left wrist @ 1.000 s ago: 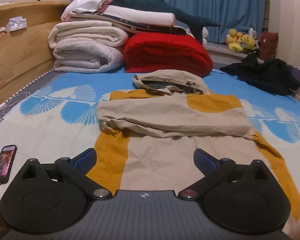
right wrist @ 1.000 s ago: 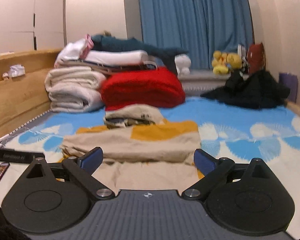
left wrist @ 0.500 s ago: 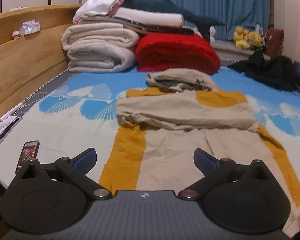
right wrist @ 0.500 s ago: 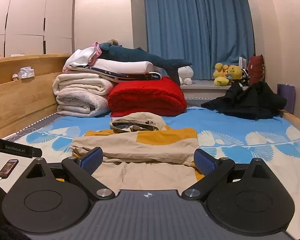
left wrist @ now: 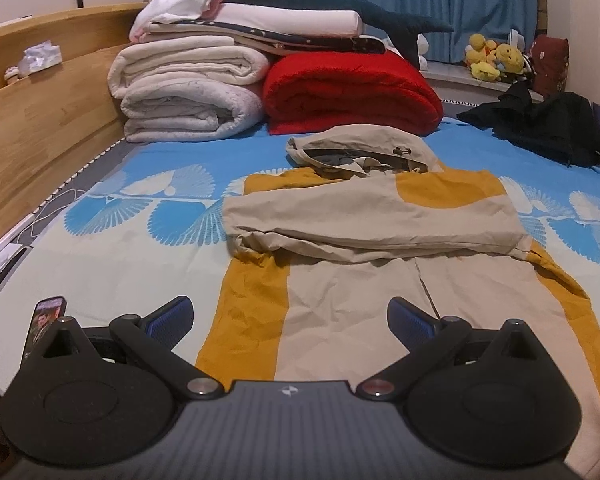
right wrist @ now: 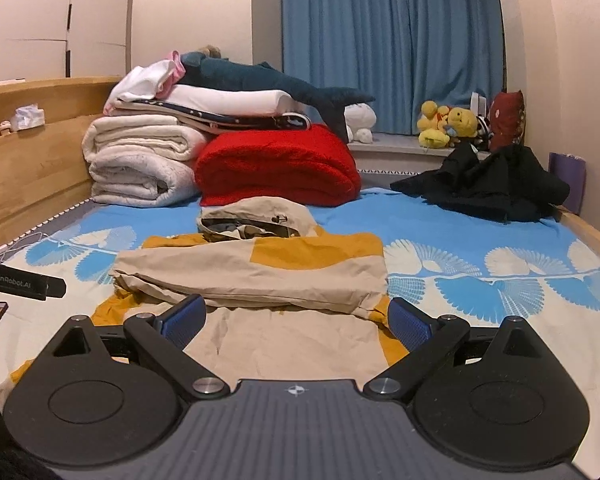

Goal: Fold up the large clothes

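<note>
Jacket (left wrist: 364,240), beige with mustard panels, lies flat along the middle of the bed (left wrist: 112,256), hood (left wrist: 356,148) pointing toward the stacked bedding, with both sleeves already crossed over the chest in a thick band. I hold the left claw (left wrist: 290,316) wide and empty, above the lower hem on the mustard side; the right claw (right wrist: 296,316) is equally wide and empty, its blue pads (right wrist: 180,318) framing the bottom portion of the garment just below the sleeve band. Compared with a second ago, both cameras have risen and pulled back toward the foot of the bed: the left view now takes in more of the hem and the full length of the side panel, and the right view, blurred then, has settled sharp and level. The garment itself has not shifted in that interval. I read this as the sleeve stage being complete and the claws repositioning for the next fold, most likely taking the hem corners and carrying the bottom half up over the sleeves toward the hood. Neither claw touches cloth yet. A phone (left wrist: 44,324) rests on the bed near the left claw, and a black garment (right wrist: 488,180) lies heaped well apart at the far right; neither obstructs the fold. The red blanket (left wrist: 352,92) sits just beyond the hood, limiting room there.
</note>
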`<action>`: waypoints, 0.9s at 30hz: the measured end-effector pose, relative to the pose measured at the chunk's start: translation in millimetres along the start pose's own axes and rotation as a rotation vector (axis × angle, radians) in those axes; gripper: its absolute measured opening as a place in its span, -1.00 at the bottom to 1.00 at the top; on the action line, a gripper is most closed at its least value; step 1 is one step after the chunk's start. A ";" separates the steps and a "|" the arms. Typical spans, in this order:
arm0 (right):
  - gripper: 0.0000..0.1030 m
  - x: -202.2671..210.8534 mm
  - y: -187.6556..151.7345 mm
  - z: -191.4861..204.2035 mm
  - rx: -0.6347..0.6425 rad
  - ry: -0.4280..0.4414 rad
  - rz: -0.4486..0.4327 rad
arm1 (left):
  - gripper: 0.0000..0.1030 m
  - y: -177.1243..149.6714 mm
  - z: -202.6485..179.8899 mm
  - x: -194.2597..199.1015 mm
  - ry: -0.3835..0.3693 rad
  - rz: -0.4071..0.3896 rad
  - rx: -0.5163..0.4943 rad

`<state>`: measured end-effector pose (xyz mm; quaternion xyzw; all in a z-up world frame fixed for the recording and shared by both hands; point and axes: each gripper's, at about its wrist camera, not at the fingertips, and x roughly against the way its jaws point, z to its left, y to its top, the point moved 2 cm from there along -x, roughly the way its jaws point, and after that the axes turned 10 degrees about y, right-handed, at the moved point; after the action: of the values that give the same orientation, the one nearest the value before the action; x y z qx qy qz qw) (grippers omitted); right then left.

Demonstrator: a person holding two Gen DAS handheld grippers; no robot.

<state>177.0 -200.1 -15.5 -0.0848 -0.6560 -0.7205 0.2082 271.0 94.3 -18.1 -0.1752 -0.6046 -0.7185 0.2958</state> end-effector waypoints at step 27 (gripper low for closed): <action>0.98 -475.8 170.8 -100.7 -0.597 0.223 0.221 | 1.00 219.0 -0.8 -367.5 0.078 -0.002 0.181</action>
<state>690.2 -218.0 -60.7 -0.1334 -0.3760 -0.8587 0.3217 691.1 151.2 -74.6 -0.1189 -0.6551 -0.6676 0.3331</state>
